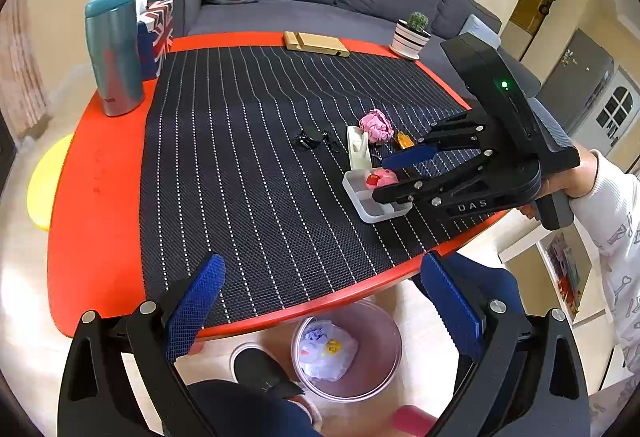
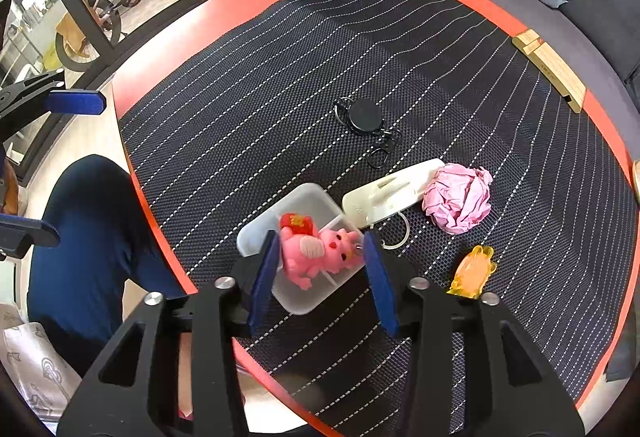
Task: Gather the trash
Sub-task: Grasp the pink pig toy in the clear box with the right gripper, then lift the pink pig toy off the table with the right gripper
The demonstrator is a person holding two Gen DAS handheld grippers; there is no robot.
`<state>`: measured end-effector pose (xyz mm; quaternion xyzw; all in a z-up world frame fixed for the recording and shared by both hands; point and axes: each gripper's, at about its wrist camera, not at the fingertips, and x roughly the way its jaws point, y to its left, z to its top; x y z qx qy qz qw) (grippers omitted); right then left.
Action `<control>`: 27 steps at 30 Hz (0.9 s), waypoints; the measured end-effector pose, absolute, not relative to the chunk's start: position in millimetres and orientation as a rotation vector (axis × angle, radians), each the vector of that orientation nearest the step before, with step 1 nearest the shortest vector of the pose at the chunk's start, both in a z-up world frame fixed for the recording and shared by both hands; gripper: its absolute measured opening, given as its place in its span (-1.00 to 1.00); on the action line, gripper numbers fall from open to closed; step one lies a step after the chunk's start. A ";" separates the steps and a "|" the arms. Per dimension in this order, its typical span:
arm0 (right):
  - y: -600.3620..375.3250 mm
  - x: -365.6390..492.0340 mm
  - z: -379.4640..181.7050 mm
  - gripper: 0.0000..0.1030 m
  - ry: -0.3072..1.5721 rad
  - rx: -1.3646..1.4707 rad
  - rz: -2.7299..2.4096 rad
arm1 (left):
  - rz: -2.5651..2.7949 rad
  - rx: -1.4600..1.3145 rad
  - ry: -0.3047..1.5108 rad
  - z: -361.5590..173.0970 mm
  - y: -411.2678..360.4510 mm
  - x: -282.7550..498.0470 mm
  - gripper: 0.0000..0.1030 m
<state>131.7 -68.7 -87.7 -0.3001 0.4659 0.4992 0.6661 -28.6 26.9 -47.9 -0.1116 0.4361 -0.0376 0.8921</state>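
The red desk (image 1: pixel 96 221) edge curves near the white tray (image 2: pixel 280 213), with bare striped mat (image 1: pixel 240 157) beyond. The right hand-held gripper (image 2: pixel 320 269) is held wide open astride the pink pig toy (image 2: pixel 316 253) in the tray, gripping nothing. The crumpled pink paper (image 2: pixel 460 197) lies just beside. The left hand-held gripper (image 1: pixel 320 301) is spread open, empty, above the trash bin (image 1: pixel 360 353).

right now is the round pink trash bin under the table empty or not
Not empty. The round pink trash bin already holds crumpled white and purple wrappers, seen from above in the left wrist view.
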 end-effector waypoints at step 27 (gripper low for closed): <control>-105.5 153.7 -35.7 -0.33 0.989 -0.411 1.069 | -0.112 -0.164 0.905 -35.0 3.9 -6.9 0.84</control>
